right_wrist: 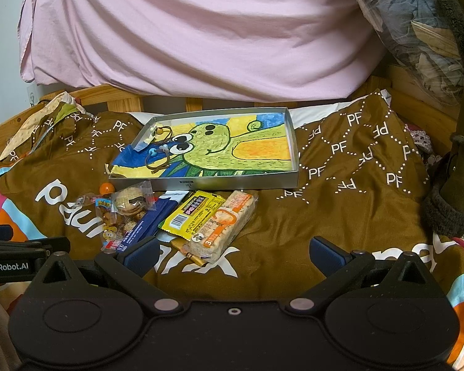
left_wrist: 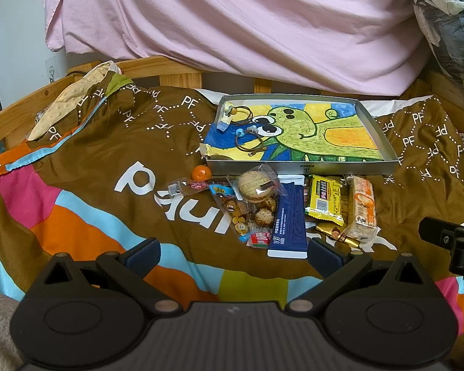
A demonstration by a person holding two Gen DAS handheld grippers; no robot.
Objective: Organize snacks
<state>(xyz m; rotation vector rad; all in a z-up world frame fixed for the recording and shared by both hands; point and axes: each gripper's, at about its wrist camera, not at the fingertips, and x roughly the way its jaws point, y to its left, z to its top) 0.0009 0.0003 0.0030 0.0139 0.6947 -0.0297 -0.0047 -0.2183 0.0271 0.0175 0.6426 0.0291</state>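
A pile of snacks lies on the brown bedspread in front of a shallow silver tray (left_wrist: 303,167) (right_wrist: 201,183) lined with a green cartoon drawing. In the pile are a clear cookie bag (left_wrist: 256,187) (right_wrist: 130,204), a dark blue packet (left_wrist: 287,219) (right_wrist: 148,221), a yellow packet (left_wrist: 324,201) (right_wrist: 195,213), an orange-and-white cracker pack (left_wrist: 362,208) (right_wrist: 222,225), a gold-wrapped candy (left_wrist: 337,233) and a small orange ball (left_wrist: 201,173) (right_wrist: 106,189). My left gripper (left_wrist: 232,252) is open just short of the pile. My right gripper (right_wrist: 233,252) is open, with the cracker pack just beyond its fingers.
Hair ties with beads (left_wrist: 250,131) lie in the tray's left part. A pink sheet (left_wrist: 232,21) hangs behind over a wooden bed rail (left_wrist: 182,75). A clear bag of clothes (right_wrist: 417,31) sits at the right. Brown bedspread (right_wrist: 355,210) spreads right of the pile.
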